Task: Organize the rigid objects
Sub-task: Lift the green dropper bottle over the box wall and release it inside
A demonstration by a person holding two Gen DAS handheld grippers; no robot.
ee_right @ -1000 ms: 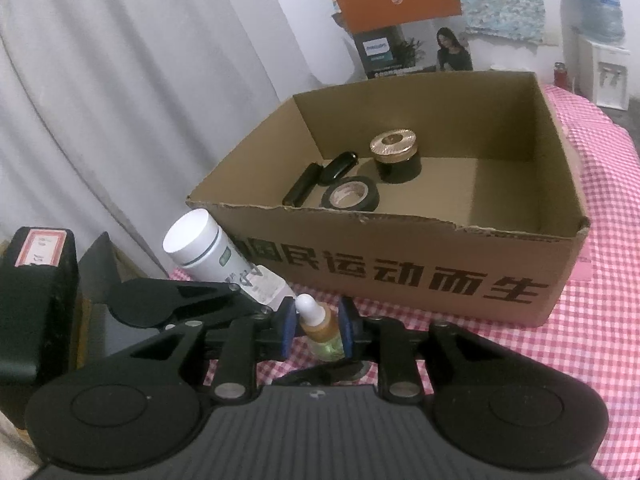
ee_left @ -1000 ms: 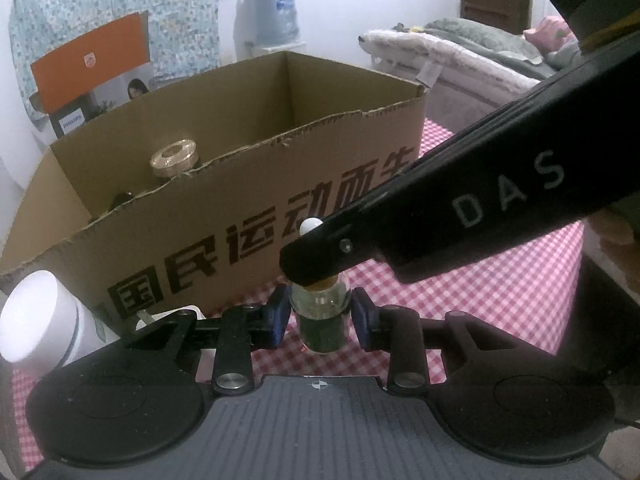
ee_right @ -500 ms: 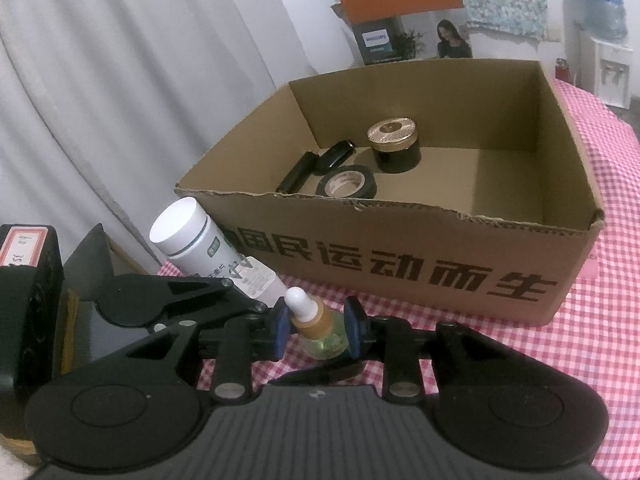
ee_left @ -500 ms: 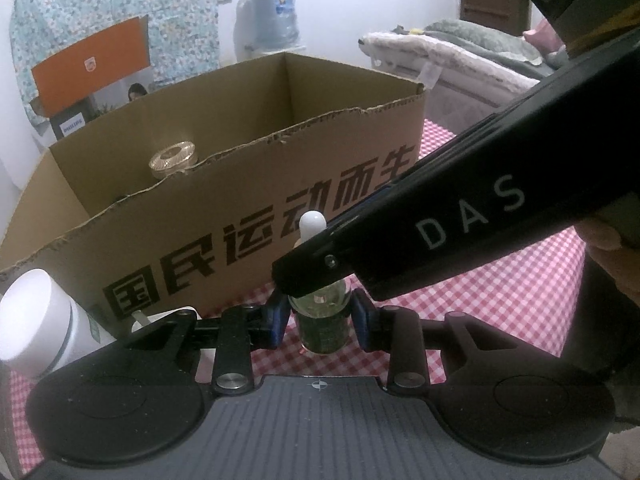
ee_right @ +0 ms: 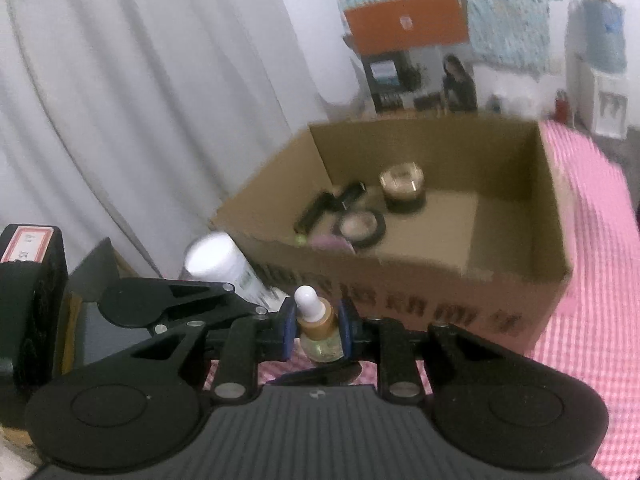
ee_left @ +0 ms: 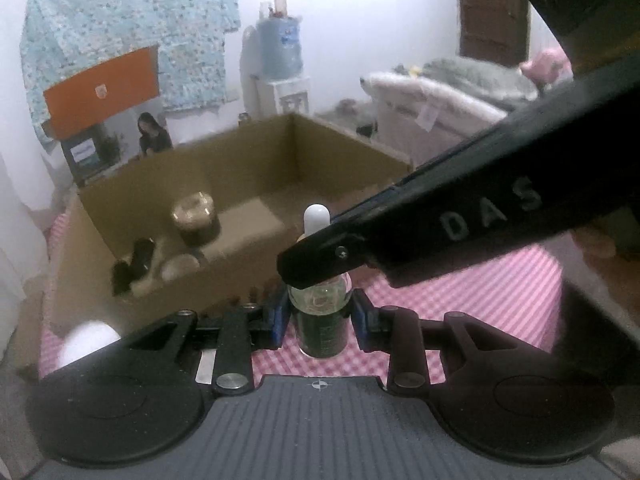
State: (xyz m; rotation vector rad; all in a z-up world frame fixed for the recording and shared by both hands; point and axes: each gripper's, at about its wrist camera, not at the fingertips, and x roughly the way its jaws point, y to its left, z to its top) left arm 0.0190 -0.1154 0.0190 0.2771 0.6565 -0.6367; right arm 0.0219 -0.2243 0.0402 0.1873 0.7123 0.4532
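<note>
A small glass dropper bottle (ee_left: pixel 320 320) with a white bulb and amber collar sits between both pairs of fingers. My left gripper (ee_left: pixel 319 322) is shut on its lower body. My right gripper (ee_right: pixel 317 330) is shut on its collar (ee_right: pixel 316 320), and its black finger (ee_left: pixel 420 236) crosses the left wrist view. The bottle is held above the checked cloth, in front of the open cardboard box (ee_right: pixel 520 280), near its rim height. In the box lie a gold-lidded jar (ee_right: pixel 402 184), a tape roll (ee_right: pixel 360 226) and a black tube (ee_right: pixel 332 204).
A white-capped bottle (ee_right: pixel 218 264) stands left of the box, also in the left wrist view (ee_left: pixel 88 344). The pink checked tablecloth (ee_right: pixel 600 280) spreads to the right. A grey curtain (ee_right: pixel 140 120) hangs behind on the left.
Both grippers have risen with the dropper bottle; the views now look down over the box rim, showing more of its inside. The frames are blurred by motion.
</note>
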